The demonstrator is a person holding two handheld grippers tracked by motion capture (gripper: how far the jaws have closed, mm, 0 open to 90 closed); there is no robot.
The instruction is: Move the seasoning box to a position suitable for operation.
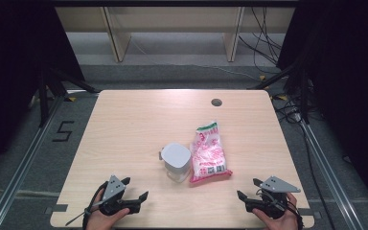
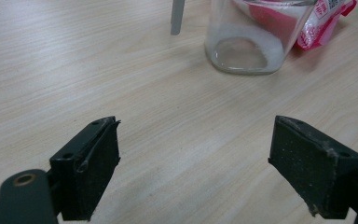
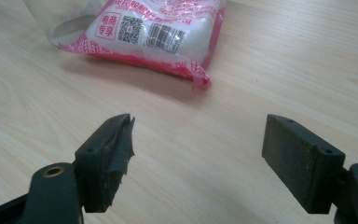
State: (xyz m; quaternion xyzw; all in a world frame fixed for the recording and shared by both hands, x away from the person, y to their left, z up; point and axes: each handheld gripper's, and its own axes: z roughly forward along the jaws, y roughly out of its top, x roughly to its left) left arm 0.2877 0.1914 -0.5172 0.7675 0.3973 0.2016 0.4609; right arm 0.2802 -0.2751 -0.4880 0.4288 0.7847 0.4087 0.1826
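A clear jar with a white lid point(image 1: 176, 161) stands near the middle of the wooden table point(image 1: 134, 120). In the left gripper view the jar's glass base point(image 2: 244, 44) sits ahead and to the right. Against the jar's right side lies a pink and white sealed bag point(image 1: 209, 152), whose barcode end point(image 3: 154, 35) lies just ahead of the right gripper. My left gripper point(image 1: 135, 189) rests open at the near left edge, nothing between its jaws. My right gripper point(image 1: 248, 189) rests open at the near right edge, holding nothing.
A small round hole point(image 1: 216, 102) sits near the table's far edge. Beyond the table are wooden shelf legs point(image 1: 120, 38) and loose cables point(image 1: 263, 43) on the floor. Bare tabletop lies to the left and far side of the jar.
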